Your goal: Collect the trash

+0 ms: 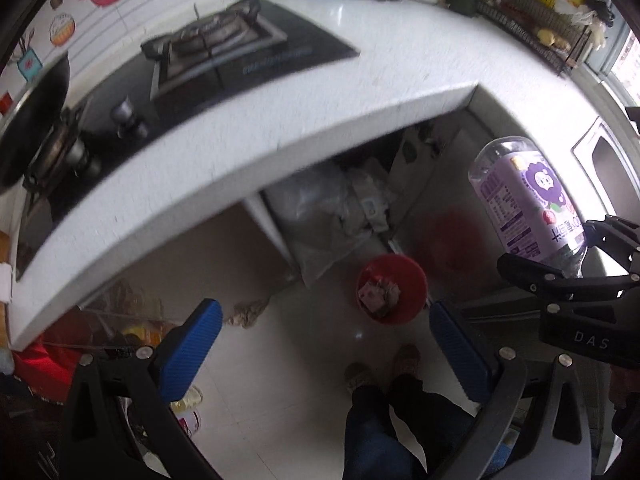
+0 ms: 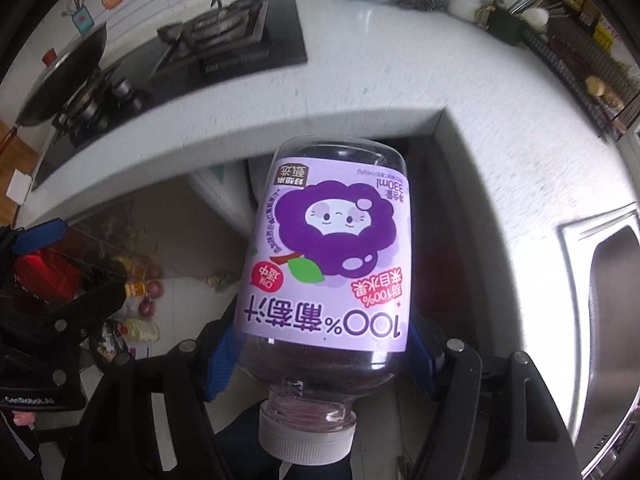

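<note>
My right gripper [image 2: 324, 348] is shut on a clear juice bottle [image 2: 332, 260] with a purple grape label. It hangs upside down, its white cap [image 2: 306, 436] toward the camera, and blue pads [image 2: 222, 356] press on both sides. In the left wrist view the same bottle [image 1: 528, 200] shows at the right, held by the right gripper [image 1: 576, 256] over the counter's inner corner. My left gripper [image 1: 324, 316] is open with nothing between its blue pads [image 1: 192, 352]. Below it on the floor stands a red bin [image 1: 394, 280] with crumpled scraps inside.
An L-shaped white countertop [image 1: 280, 128] carries a black gas stove [image 1: 224, 48] and a wok [image 1: 32, 120]. A steel sink [image 2: 608, 280] lies to the right. A person's legs and shoes [image 1: 404, 360] stand by the bin. Bags [image 1: 320, 216] and oil bottles [image 2: 140, 328] sit under the counter.
</note>
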A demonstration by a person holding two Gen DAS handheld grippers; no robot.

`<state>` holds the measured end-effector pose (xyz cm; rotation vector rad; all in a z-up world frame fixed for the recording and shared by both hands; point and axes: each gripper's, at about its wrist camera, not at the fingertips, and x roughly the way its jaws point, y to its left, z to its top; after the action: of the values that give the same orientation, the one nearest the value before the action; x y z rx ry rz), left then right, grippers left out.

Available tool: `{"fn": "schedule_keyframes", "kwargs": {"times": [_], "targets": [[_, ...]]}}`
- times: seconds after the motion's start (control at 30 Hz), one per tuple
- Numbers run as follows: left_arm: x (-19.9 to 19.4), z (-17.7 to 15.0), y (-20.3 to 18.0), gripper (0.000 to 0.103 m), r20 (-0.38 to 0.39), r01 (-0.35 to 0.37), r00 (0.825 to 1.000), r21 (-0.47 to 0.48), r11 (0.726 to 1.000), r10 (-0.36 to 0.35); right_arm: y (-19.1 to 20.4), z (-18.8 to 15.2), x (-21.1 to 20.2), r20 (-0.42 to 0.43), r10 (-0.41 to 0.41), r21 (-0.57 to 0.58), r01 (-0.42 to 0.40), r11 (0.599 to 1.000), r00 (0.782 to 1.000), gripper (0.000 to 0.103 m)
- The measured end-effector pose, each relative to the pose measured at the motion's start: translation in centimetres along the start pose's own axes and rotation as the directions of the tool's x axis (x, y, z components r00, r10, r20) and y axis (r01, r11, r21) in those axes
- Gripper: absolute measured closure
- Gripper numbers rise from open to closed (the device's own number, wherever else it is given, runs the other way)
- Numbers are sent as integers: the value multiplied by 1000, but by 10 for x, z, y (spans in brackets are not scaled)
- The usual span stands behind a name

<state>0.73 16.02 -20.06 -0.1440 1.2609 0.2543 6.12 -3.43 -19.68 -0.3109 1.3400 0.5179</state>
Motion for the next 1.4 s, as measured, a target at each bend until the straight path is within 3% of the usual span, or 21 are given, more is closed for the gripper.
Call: {"fn": "schedule_keyframes", "kwargs": {"times": [0.27, 0.53, 0.83, 1.1, 1.17, 1.4], "targets": [[108, -41, -4, 0, -108, -19, 994, -26, 999, 16, -8, -31, 114, -89, 37, -7, -38, 999, 995, 35], [231, -71, -20, 0, -171, 14, 985, -24, 1000, -17, -35, -61, 237, -168, 50, 41, -43, 998, 985, 35], [320, -91, -43, 0, -242, 43, 969, 11, 999, -40, -46, -77, 335, -222, 68, 46, -59, 997, 973, 34], [348, -85, -48, 0, -249, 27, 968, 31, 999, -19, -59, -85, 368, -250, 40, 48, -29, 998, 967, 32], [344, -81, -49, 0, -255, 11, 967, 36, 999, -1, -59, -84, 369, -276, 66, 61, -51, 997, 959, 5], [284, -64, -41, 0, -206, -3, 978, 18, 1000, 6, -53, -68, 327, -249, 72, 54, -60, 997, 966, 1]]}}
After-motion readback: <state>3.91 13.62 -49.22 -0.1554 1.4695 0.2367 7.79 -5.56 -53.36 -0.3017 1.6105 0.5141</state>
